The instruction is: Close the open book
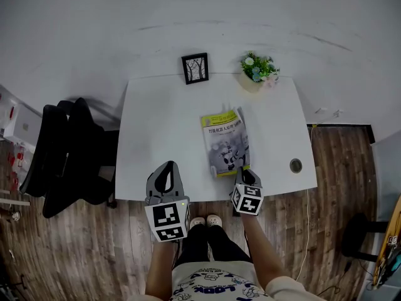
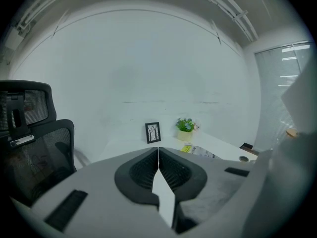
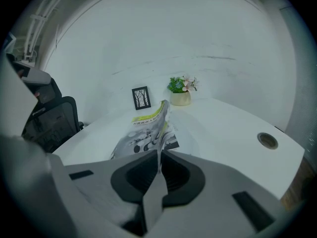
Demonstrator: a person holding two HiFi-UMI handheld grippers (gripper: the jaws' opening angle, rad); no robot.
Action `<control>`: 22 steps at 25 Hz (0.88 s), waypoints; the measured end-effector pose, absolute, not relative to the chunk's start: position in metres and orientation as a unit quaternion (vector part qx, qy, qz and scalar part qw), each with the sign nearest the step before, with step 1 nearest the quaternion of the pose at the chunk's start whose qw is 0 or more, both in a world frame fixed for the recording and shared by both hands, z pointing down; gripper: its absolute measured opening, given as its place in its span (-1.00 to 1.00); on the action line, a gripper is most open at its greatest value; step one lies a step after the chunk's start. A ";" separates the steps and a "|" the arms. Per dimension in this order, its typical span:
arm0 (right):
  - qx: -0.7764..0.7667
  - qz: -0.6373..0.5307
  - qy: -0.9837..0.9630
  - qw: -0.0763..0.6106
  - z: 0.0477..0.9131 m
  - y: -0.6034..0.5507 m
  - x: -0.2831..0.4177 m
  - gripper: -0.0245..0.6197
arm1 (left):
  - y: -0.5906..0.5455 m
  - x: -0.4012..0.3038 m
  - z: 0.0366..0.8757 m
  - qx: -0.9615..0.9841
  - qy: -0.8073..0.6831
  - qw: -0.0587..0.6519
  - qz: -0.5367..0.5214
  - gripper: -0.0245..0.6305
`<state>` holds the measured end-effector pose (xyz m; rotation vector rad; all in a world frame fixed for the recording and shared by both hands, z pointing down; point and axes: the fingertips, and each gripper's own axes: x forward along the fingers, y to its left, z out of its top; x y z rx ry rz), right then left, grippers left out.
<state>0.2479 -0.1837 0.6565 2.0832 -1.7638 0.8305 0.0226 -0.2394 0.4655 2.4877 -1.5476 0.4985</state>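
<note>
A book (image 1: pixel 225 142) with a grey and yellow-green cover lies right of centre on the white table (image 1: pixel 163 137). My right gripper (image 1: pixel 241 170) is at the book's near edge. In the right gripper view the cover (image 3: pixel 148 128) stands lifted on edge, and its thin near edge runs straight into my right gripper (image 3: pixel 159 157), whose jaws are shut on it. My left gripper (image 1: pixel 168 179) hovers over the table's near edge, left of the book and apart from it. It is shut with nothing in it (image 2: pixel 158 155).
A framed tree picture (image 1: pixel 195 68) and a small potted plant (image 1: pixel 259 69) stand at the table's far edge. A round cable hole (image 1: pixel 296 165) sits near the right front corner. A black office chair (image 1: pixel 66 155) stands to the table's left.
</note>
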 end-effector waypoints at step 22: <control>0.746 0.284 -0.570 0.197 0.665 -0.178 0.265 -0.24 | -0.242 0.017 0.461 0.827 -0.532 0.087 0.160 -0.85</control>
